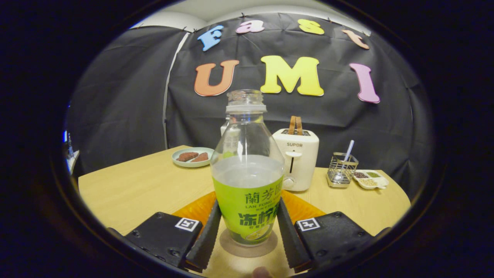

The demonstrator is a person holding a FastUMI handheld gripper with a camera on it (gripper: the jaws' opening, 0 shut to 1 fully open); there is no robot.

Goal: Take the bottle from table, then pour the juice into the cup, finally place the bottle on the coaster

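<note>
**Bottle standing on the coaster, jaws flanking it**

A pale wooden surface (127,189) is filling the booth floor of the view, backed by a black cloth wall.

Nearest: the gripper (247,231) is sitting low over the surface, its two fingers angling in on either side of the bottle's base. The jaws are standing apart by about the bottle's width; both inner faces are lying right against the label, but whether they are pressing or only touching cannot be told.

Between the fingers: the bottle (247,181), clear, uncapped, upright. A green label is wrapping its lower half, and pale liquid is reaching roughly to the label's top edge. Its base is resting on a round tan coaster (266,247), which is showing around the foot of the bottle.

Just beyond the fingers: an orange mat (301,208) is lying flat, visible on both sides of the bottle.

Farther back, right of the bottle: a white toaster (299,162) with two slices standing up out of its slots. Beside it, a small wire rack (341,170) holding a straw-like stick, then a white divided dish (371,179) with seeds or grains.

Farther back, left: a pale green plate (181,161) carrying two brown pieces. A whitish object is standing partly hidden behind the bottle; what it is cannot be told.
</note>
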